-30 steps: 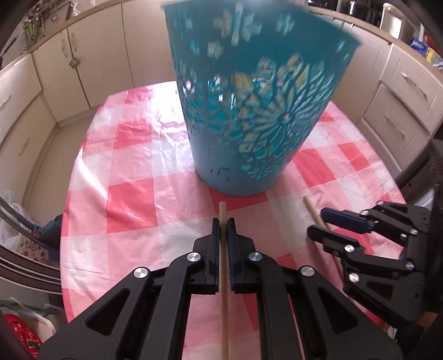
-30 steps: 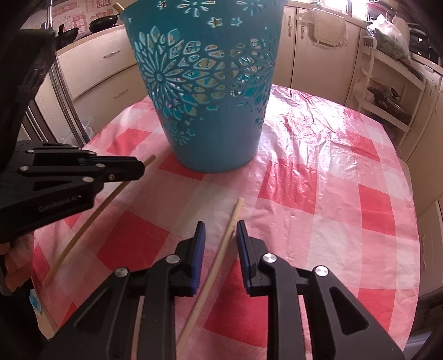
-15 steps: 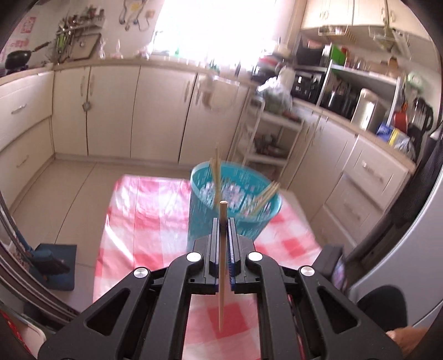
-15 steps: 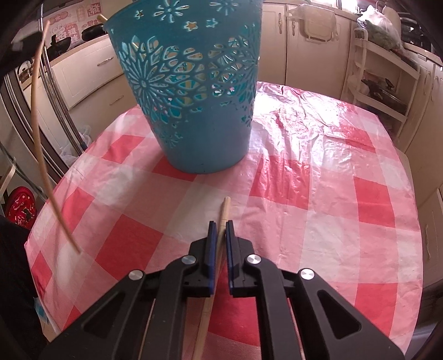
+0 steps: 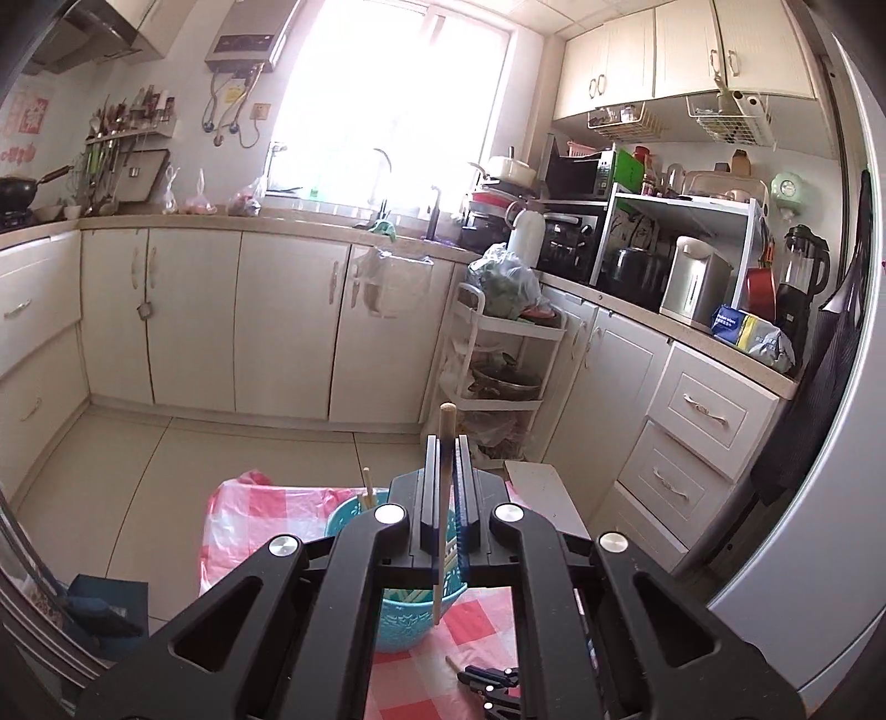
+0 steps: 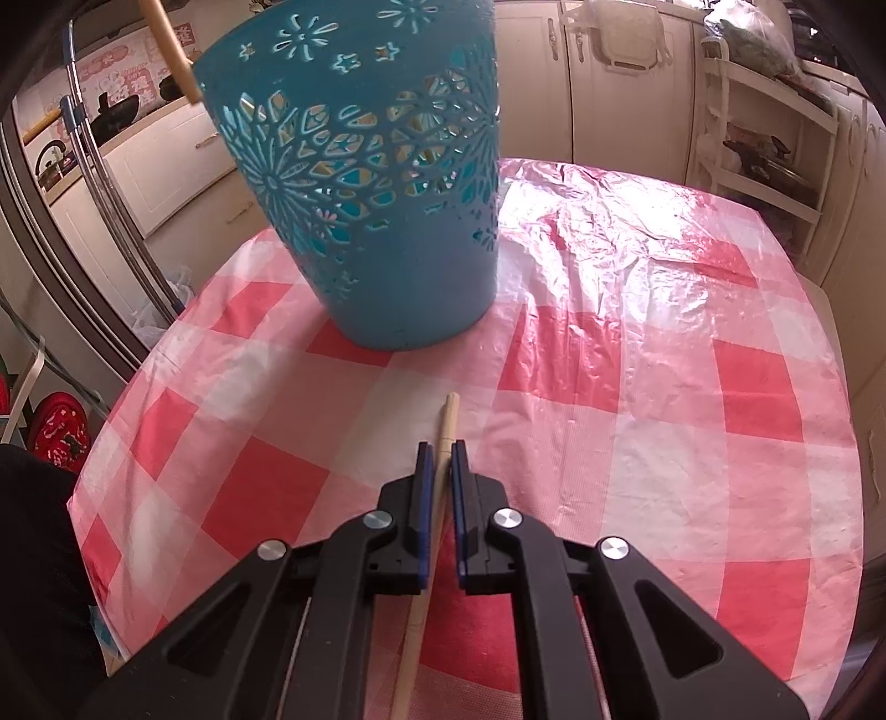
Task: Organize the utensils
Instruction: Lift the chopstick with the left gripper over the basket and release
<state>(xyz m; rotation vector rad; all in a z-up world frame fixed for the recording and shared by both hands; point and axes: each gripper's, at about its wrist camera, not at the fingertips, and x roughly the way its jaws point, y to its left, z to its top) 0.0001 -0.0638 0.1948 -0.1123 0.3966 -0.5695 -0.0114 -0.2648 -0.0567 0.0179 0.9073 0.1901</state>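
Note:
My left gripper (image 5: 444, 450) is shut on a wooden chopstick (image 5: 446, 423) and is held high above the table; the stick's lower tip hangs over the teal basket (image 5: 400, 626), which holds several chopsticks. My right gripper (image 6: 439, 450) is shut on a second chopstick (image 6: 448, 412) that lies low over the red-and-white checked tablecloth (image 6: 637, 387), in front of the teal cut-out basket (image 6: 360, 183). The end of the left hand's chopstick (image 6: 169, 50) shows at the top left of the right wrist view. The right gripper's tips (image 5: 487, 678) peek in below the basket in the left wrist view.
Cream kitchen cabinets (image 5: 288, 321) and a white trolley rack (image 5: 498, 376) stand beyond the round table. A fridge side (image 5: 819, 443) rises on the right. A metal rail (image 6: 105, 183) and red bag (image 6: 55, 432) sit left of the table.
My left gripper rose high with its chopstick, tilting up from the table to face the kitchen. My right gripper closed onto the chopstick on the cloth and stayed in place.

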